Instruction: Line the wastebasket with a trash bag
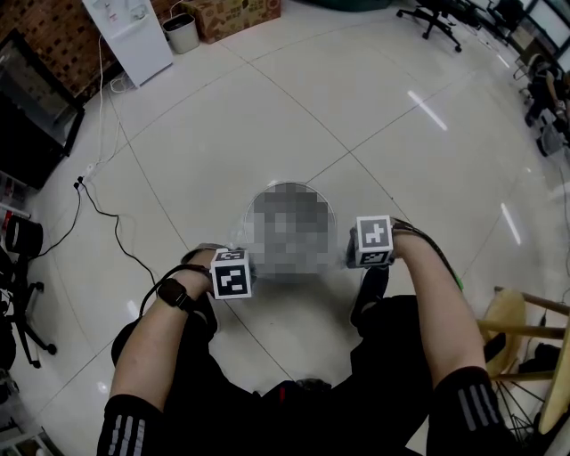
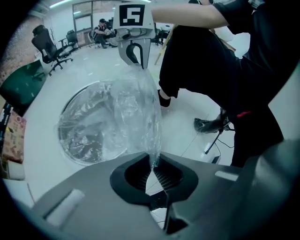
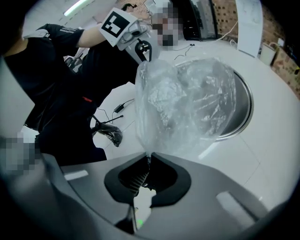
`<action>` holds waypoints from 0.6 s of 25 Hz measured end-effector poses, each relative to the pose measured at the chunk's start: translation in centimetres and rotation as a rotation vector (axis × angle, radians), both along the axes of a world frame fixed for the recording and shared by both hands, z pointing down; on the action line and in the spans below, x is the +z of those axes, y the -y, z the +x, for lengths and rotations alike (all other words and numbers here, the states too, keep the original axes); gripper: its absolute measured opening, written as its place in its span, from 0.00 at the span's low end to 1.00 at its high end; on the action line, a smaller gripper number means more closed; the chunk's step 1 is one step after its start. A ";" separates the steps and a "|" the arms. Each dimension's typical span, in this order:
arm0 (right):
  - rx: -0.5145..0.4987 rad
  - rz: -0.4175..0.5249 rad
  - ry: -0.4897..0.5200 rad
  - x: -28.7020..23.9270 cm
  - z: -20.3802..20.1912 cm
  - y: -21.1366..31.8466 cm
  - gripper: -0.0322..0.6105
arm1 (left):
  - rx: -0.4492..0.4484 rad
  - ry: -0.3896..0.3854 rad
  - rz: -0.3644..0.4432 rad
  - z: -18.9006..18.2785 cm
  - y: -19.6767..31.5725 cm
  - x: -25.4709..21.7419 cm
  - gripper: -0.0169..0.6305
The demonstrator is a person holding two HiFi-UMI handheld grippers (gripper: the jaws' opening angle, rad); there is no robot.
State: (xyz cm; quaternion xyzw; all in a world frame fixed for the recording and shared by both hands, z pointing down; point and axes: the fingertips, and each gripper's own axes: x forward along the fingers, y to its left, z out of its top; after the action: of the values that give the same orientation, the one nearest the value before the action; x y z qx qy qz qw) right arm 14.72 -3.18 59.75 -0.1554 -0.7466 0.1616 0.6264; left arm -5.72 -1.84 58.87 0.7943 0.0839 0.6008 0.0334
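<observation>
A round metal wastebasket (image 2: 70, 151) stands on the white tiled floor; in the head view a mosaic patch covers most of it and only its rim (image 1: 287, 185) shows. A clear trash bag (image 2: 136, 110) hangs stretched over the basket between both grippers. My left gripper (image 2: 153, 165) is shut on one edge of the bag. My right gripper (image 3: 148, 158) is shut on the opposite edge of the bag (image 3: 187, 105). Each gripper faces the other across the basket: the right gripper (image 2: 136, 55) at the top of the left gripper view, the left gripper (image 3: 143, 49) at the top of the right gripper view.
The person's dark-trousered legs and shoe (image 1: 369, 294) are just behind the basket. A wooden stool (image 1: 525, 331) is at the right. Black cables (image 1: 100, 210) trail on the floor at the left. A white cabinet (image 1: 134, 36), a small bin (image 1: 183, 32) and a cardboard box (image 1: 239, 12) stand far back.
</observation>
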 end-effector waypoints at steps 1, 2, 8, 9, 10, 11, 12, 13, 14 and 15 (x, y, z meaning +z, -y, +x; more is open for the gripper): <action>-0.001 -0.016 -0.016 0.8 0.3 -0.4 0.06 | 0.010 0.013 -0.020 0.0 -0.6 0.7 0.04; 0.000 -0.028 -0.032 1.6 0.5 -0.6 0.06 | 0.019 0.024 -0.036 0.0 -1.1 1.4 0.05; 0.008 0.058 -0.077 5.5 0.7 0.8 0.06 | 0.039 0.087 -0.049 0.0 -2.2 5.8 0.14; 0.016 0.065 -0.083 5.8 0.5 0.9 0.06 | 0.036 0.097 -0.047 0.0 -2.2 6.6 0.17; 0.022 0.073 -0.088 6.1 0.4 1.1 0.06 | 0.030 0.105 -0.044 -0.1 -2.1 7.2 0.20; 0.022 0.097 -0.094 6.4 0.2 1.6 0.06 | 0.022 0.112 -0.040 -0.2 -1.9 7.8 0.21; 0.021 0.135 -0.099 6.7 0.2 2.4 0.06 | 0.012 0.117 -0.032 -0.3 -1.7 8.2 0.23; 0.028 0.162 -0.102 7.1 0.1 3.0 0.07 | 0.001 0.121 -0.023 -0.4 -1.4 8.5 0.25; 0.046 0.169 -0.105 7.4 0.1 3.3 0.07 | -0.012 0.126 -0.012 -0.5 -1.0 8.8 0.26; 0.069 0.166 -0.105 7.7 0.1 3.4 0.07 | -0.027 0.130 -0.003 -0.7 -0.6 9.0 0.27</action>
State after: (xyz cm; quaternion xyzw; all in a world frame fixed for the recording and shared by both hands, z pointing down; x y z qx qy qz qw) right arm 14.84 -6.58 67.43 -0.0687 -0.7284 0.1284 0.6694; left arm -6.40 -1.20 67.84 0.7546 0.0715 0.6505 0.0480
